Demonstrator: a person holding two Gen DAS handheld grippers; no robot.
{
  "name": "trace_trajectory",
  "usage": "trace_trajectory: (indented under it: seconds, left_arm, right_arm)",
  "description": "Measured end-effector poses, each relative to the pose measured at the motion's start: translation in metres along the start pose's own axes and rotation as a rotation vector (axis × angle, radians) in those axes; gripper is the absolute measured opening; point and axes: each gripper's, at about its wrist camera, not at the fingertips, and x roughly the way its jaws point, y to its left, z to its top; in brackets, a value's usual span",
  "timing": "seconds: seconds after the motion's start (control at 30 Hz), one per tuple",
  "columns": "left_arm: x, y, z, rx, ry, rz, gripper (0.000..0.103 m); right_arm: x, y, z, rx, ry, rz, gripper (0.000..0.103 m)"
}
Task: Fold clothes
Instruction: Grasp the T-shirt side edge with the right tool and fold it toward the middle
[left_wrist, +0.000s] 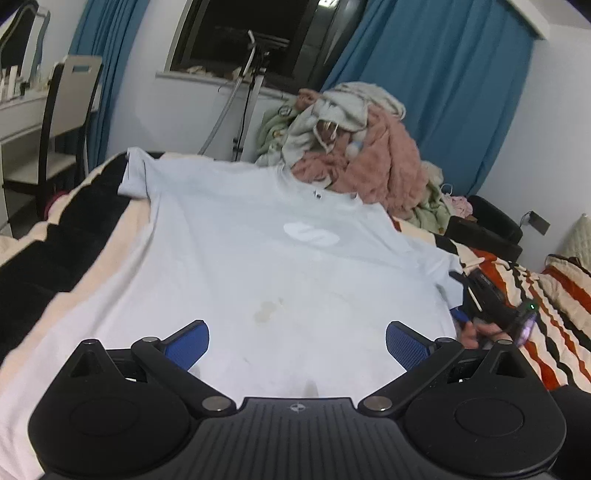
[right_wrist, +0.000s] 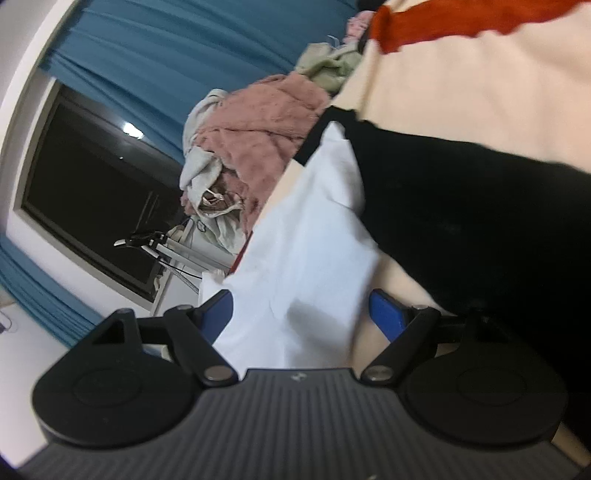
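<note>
Pale-blue T-shirt (left_wrist: 258, 258) spread flat on a striped blanket (left_wrist: 546, 288), pink-and-cream clothes heap (left_wrist: 362, 147) beyond, teal curtains (left_wrist: 443, 92), dark window (left_wrist: 240, 37); left gripper (left_wrist: 297, 345) gaping, empty; right gripper (right_wrist: 301, 314) spread around the shirt's edge.

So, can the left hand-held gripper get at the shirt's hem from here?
Probably yes: the left hand-held gripper is open right over the shirt, with nothing between its fingers and the fabric.
</note>
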Motion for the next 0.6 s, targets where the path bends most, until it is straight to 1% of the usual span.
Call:
trace_trajectory:
  seconds: [0.1, 0.13, 0.17, 0.2, 0.27, 0.37, 0.5, 0.53, 0.57, 0.6]
  left_arm:
    - [0.017, 0.0, 0.0, 0.001, 0.028, 0.028, 0.103]
    - [0.023, 0.001, 0.0, -0.006, 0.046, 0.032, 0.103]
    - [0.028, 0.003, -0.001, -0.016, 0.062, 0.033, 0.103]
    - [0.034, 0.003, 0.0, -0.023, 0.074, 0.033, 0.103]
    - [0.044, 0.002, 0.0, -0.031, 0.092, 0.035, 0.103]
    - [0.057, -0.002, 0.0, -0.02, 0.103, 0.037, 0.103]
    - [0.074, -0.005, 0.001, -0.011, 0.112, 0.048, 0.103]
    - [0.077, -0.005, 0.001, -0.013, 0.115, 0.057, 0.103]
    - [0.079, -0.005, 0.002, -0.017, 0.116, 0.059, 0.103]
    - [0.081, -0.005, 0.003, -0.022, 0.118, 0.057, 0.103]
  right_arm:
    - [0.031, 0.003, 0.007, -0.065, -0.016, 0.031, 0.083]
    - [0.038, 0.002, 0.01, -0.08, -0.025, 0.044, 0.081]
    - [0.044, 0.0, 0.014, -0.082, -0.038, 0.056, 0.074]
    - [0.05, -0.003, 0.018, -0.072, -0.056, 0.061, 0.071]
    - [0.059, -0.008, 0.024, -0.057, -0.101, 0.052, 0.059]
    - [0.07, -0.002, 0.027, -0.105, -0.14, 0.042, 0.057]
    - [0.083, 0.004, 0.032, -0.155, -0.149, 0.017, 0.057]
    - [0.084, 0.003, 0.033, -0.152, -0.15, 0.007, 0.053]
    - [0.085, 0.003, 0.034, -0.15, -0.147, -0.012, 0.042]
    - [0.086, 0.004, 0.034, -0.149, -0.137, -0.043, 0.033]
